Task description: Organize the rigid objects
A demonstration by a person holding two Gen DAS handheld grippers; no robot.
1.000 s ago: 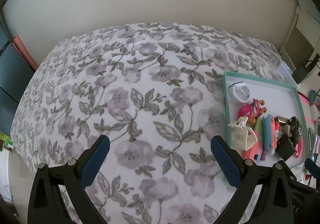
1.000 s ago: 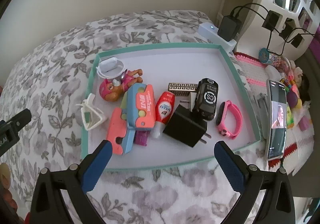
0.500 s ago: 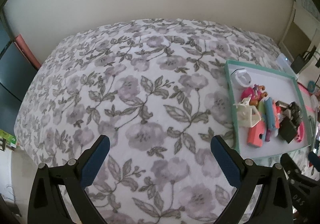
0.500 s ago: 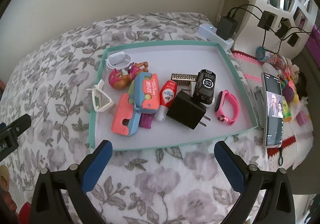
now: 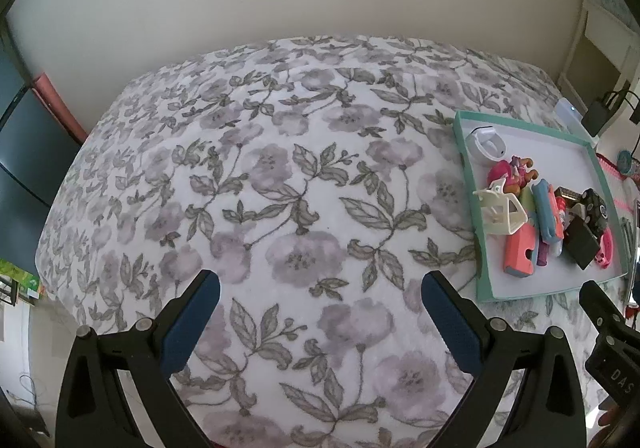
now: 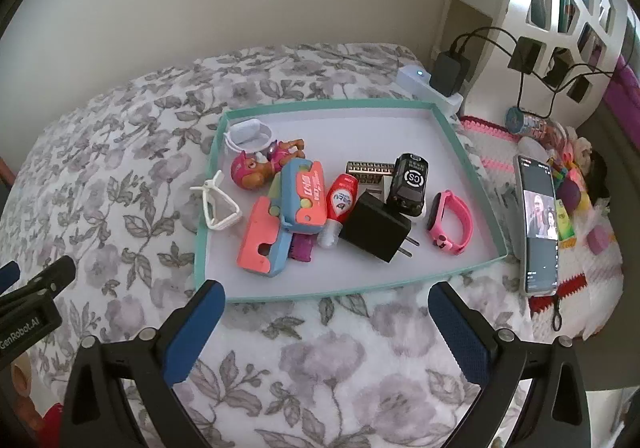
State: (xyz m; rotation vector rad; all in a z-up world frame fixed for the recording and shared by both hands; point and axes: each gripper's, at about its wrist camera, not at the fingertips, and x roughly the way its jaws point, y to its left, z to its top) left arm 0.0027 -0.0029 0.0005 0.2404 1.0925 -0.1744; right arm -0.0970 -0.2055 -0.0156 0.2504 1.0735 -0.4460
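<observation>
A teal-rimmed tray (image 6: 208, 184) lies on the floral bedspread (image 5: 280, 208) and holds a pile of small things: a white case (image 6: 250, 134), a pink pup figure (image 6: 256, 166), a white plastic frame (image 6: 218, 204) across the left rim, an orange-and-blue toy (image 6: 296, 200), a red tube (image 6: 340, 202), a black charger (image 6: 378, 228), a black toy car (image 6: 410, 184) and a pink wristband (image 6: 450, 222). The tray also shows in the left wrist view (image 5: 600, 176). My right gripper (image 6: 326, 322) is open and empty, just in front of the tray. My left gripper (image 5: 320, 306) is open and empty over bare bedspread, left of the tray.
A phone (image 6: 538, 224) with a lit screen leans right of the tray. A white power strip (image 6: 428, 86) with a black plug sits behind it. Small toys (image 6: 576, 184) lie on a pink-edged mat at right. A wall runs behind the bed.
Both grippers have drawn back and risen, so the tray looks smaller and farther in both views. Both stay open. Nothing in the tray has moved.
</observation>
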